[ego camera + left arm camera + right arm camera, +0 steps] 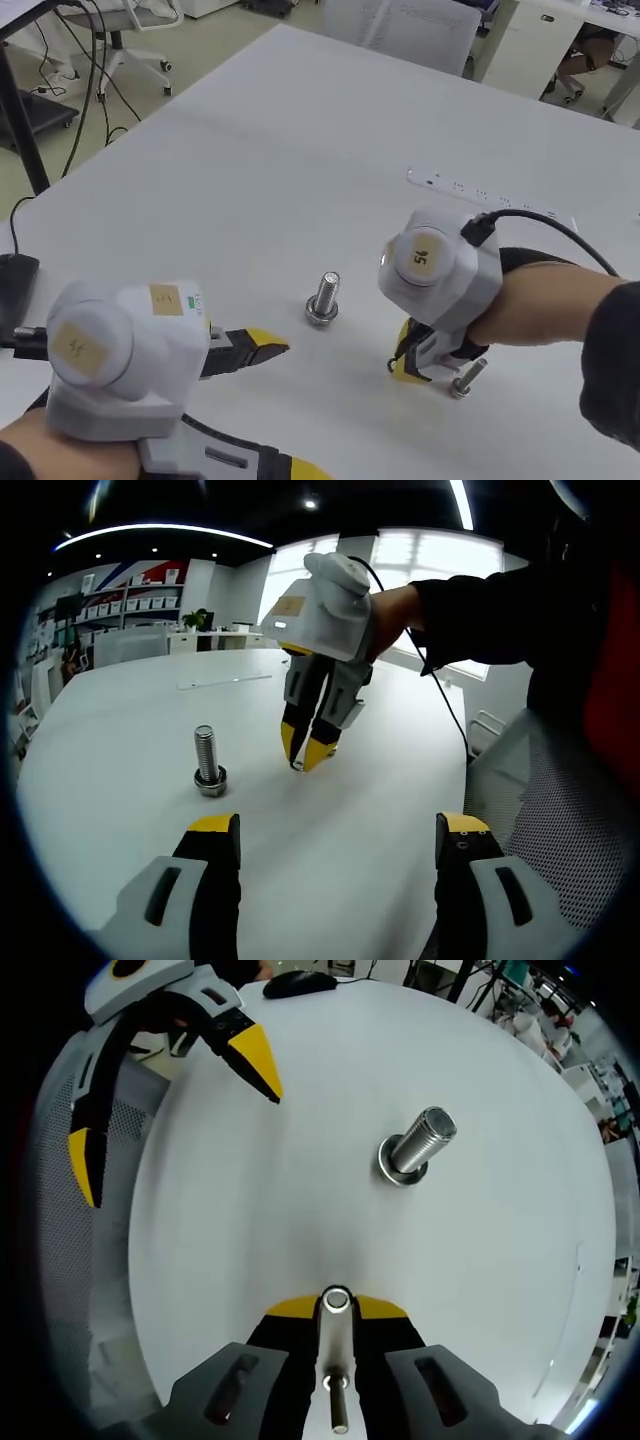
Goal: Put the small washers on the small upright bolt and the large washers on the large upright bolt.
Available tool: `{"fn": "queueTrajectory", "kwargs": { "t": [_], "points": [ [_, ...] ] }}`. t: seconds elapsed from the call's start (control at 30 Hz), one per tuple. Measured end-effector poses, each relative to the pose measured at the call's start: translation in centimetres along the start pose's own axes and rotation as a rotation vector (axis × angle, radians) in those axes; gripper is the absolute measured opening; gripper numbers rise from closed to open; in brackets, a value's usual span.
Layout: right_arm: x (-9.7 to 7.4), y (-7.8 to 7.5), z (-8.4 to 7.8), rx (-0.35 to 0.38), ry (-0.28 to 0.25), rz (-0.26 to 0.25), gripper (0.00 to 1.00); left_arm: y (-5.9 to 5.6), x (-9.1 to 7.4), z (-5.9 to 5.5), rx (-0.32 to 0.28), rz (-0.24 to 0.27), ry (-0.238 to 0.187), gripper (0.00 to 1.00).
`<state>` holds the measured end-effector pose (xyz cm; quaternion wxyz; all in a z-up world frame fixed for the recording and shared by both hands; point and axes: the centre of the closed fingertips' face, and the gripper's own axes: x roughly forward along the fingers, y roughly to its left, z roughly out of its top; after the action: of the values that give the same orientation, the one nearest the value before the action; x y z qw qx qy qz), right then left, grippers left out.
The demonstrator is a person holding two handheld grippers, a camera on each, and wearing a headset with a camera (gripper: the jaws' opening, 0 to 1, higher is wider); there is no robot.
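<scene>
A large silver bolt [324, 296] stands upright mid-table on the white table [300, 150], with a washer [392, 1173] round its base. My right gripper [405, 367] points down at the tabletop right of it and is shut on a small bolt [336, 1355], whose other end sticks out at the side [467, 378]. My left gripper [288, 408] lies low at the front left, open, with nothing between its yellow fingertips [214, 826]. In the left gripper view the right gripper [305, 752] hangs just right of the large bolt [208, 763].
A white power strip [480, 190] lies across the table's far right. A black mouse [14, 276] sits at the left edge. Office chairs and desks stand beyond the table. A cable [545, 225] runs from the right gripper.
</scene>
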<state>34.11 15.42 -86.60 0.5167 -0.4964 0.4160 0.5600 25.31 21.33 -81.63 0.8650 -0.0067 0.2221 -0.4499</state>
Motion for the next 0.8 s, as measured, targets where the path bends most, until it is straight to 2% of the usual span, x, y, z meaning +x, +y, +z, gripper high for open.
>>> {"fn": "queueTrajectory", "kwargs": {
  "t": [0.23, 0.5, 0.8],
  "points": [
    [-1.4, 0.1, 0.0, 0.009, -0.009, -0.01, 0.14, -0.1, 0.1, 0.1, 0.003, -0.004, -0.003, 0.8],
    [-4.0, -0.4, -0.1, 0.03, -0.029, -0.037, 0.14, -0.2, 0.2, 0.1, 0.007, -0.011, -0.005, 0.8],
    [-6.5, -1.1, -1.2, 0.05, -0.028, -0.075, 0.14, -0.3, 0.3, 0.2, 0.01, -0.017, -0.004, 0.79]
  ]
}}
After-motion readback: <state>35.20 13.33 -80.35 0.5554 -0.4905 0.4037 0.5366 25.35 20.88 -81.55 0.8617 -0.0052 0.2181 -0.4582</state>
